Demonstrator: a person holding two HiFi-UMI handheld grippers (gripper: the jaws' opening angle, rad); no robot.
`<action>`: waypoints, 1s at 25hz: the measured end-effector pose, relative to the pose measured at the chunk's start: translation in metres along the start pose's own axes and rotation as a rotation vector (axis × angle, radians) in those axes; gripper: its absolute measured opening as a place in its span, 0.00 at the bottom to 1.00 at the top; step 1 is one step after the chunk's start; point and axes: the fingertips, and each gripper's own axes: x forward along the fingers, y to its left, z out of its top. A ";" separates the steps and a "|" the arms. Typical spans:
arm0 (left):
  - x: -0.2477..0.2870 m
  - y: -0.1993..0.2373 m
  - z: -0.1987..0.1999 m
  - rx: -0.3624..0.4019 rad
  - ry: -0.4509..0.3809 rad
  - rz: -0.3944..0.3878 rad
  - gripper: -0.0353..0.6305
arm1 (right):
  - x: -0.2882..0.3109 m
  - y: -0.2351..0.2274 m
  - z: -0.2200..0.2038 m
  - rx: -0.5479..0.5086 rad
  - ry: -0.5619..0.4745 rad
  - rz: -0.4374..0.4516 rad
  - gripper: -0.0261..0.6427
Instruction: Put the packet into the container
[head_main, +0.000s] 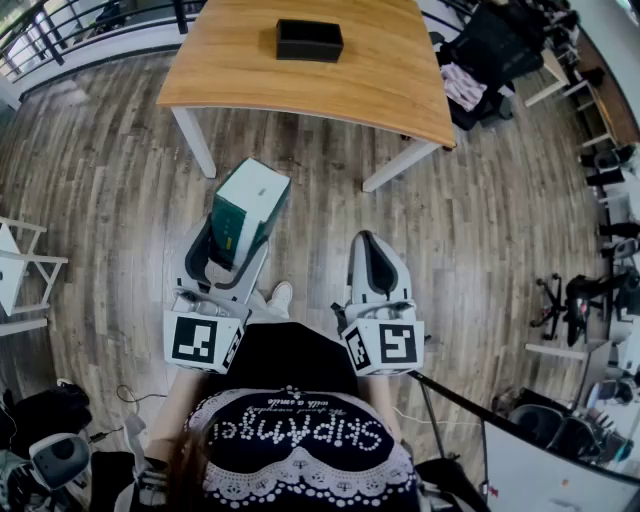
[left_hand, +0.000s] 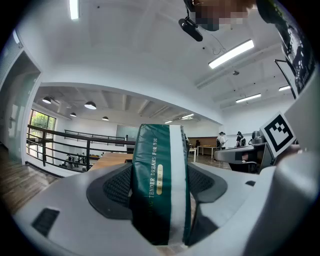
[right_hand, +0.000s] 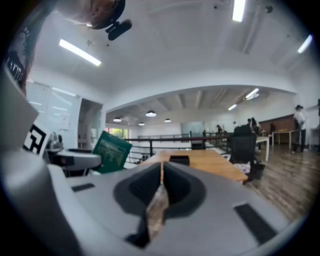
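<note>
- Packet, dark green with a white band and gilt lettering (head_main: 246, 210), sits in my left gripper (head_main: 236, 256). It is held up over the grey-brown plank floor (head_main: 100, 200), short of the table's near edge.
- In the left gripper view the jaws stand wide and pinch this packet (left_hand: 159, 186) from both sides. Their dark ribbed pads (left_hand: 116, 190) press against its faces, and it stands upright on its narrow edge.
- Between my two grippers I see the toe of a white shoe (head_main: 281, 296) on the floor.
- My right gripper (head_main: 376, 262) hangs level beside the left one, well apart from the packet. In its own view its jaws are pressed together pad to pad (right_hand: 161, 186).
- Farther ahead stands the light wooden table with white legs (head_main: 380, 85). The black rectangular open-topped container (head_main: 309, 40) sits on it near the far middle, well apart from the packet.
- In the right gripper view, that container (right_hand: 180, 160) lies straight ahead over the closed jaws, with the green packet (right_hand: 111, 151) off to the left.
</note>
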 end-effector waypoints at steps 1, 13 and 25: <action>0.000 0.000 0.001 0.009 -0.006 -0.002 0.58 | 0.000 0.000 0.000 0.000 0.000 0.001 0.10; 0.002 -0.002 0.005 0.022 -0.023 0.017 0.58 | 0.001 -0.005 0.004 -0.010 -0.009 0.028 0.10; 0.010 -0.004 0.005 0.026 -0.008 0.011 0.58 | 0.001 -0.014 0.009 -0.020 -0.050 0.039 0.10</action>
